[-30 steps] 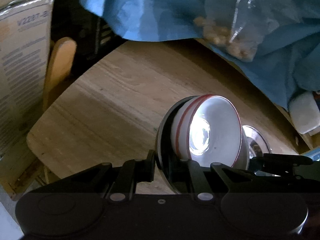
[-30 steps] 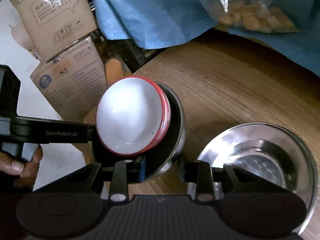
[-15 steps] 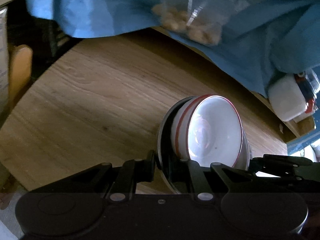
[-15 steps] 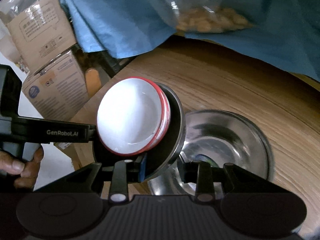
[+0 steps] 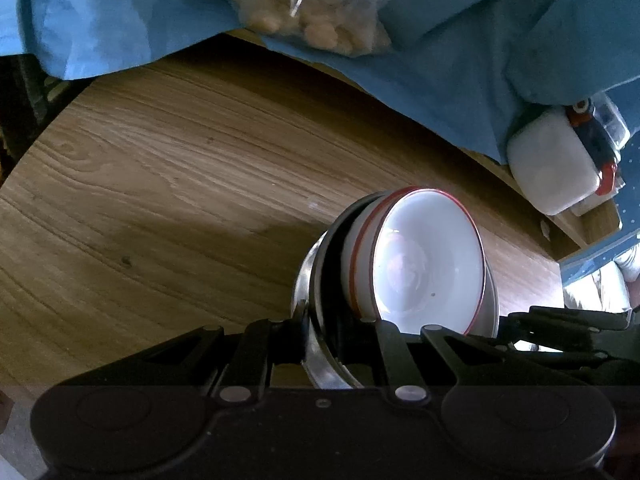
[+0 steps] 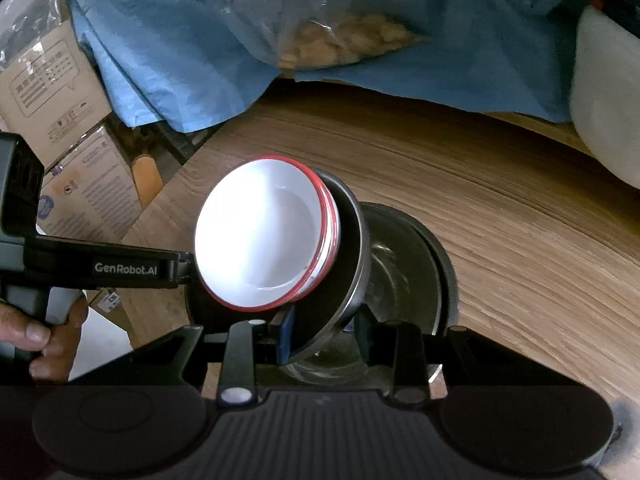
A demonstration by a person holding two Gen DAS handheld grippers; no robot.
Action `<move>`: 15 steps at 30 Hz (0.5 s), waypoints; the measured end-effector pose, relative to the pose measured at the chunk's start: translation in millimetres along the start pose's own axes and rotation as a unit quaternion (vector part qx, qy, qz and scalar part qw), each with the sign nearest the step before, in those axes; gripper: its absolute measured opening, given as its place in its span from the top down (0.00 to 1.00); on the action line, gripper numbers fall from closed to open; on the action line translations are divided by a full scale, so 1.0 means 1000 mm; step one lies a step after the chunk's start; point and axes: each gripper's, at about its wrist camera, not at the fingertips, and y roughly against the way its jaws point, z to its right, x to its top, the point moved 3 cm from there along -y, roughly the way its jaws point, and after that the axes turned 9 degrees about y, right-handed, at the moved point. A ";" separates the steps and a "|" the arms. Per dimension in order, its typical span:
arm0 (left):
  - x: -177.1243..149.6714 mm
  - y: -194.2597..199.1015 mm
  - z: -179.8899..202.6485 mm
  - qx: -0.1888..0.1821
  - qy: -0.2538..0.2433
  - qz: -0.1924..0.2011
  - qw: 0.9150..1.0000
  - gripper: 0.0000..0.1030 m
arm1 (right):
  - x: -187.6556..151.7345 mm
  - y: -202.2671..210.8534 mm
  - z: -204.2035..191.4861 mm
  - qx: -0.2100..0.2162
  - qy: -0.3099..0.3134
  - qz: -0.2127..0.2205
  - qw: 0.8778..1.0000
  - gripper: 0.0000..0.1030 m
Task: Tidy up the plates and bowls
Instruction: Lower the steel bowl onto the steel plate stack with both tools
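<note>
While both grippers clamp opposite rims of steel bowl, white bowls nested inside, second steel bowl beneath, mid-table.

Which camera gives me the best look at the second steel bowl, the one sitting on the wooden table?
Right wrist view: the steel bowl on the table lies beyond the held steel bowl, its far rim and inside visible. The left wrist view shows none of it.

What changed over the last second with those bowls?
Both claws carried the steel bowl, with the white bowls nested inside, across the table until it hangs over the second steel bowl. Nothing was grasped or released: left claw and right claw still pinch its rim.
</note>
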 end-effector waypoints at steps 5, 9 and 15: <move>0.001 -0.006 0.004 0.004 0.000 -0.008 1.000 0.89 | -0.002 0.000 0.007 0.001 -0.006 -0.005 1.000 0.65; 0.001 -0.011 0.005 0.008 0.001 -0.013 1.000 0.89 | -0.003 0.000 0.010 0.002 -0.006 -0.010 1.000 0.65; 0.000 -0.014 0.006 0.014 0.004 -0.017 1.000 0.89 | -0.005 -0.003 0.010 0.006 -0.005 -0.018 1.000 0.65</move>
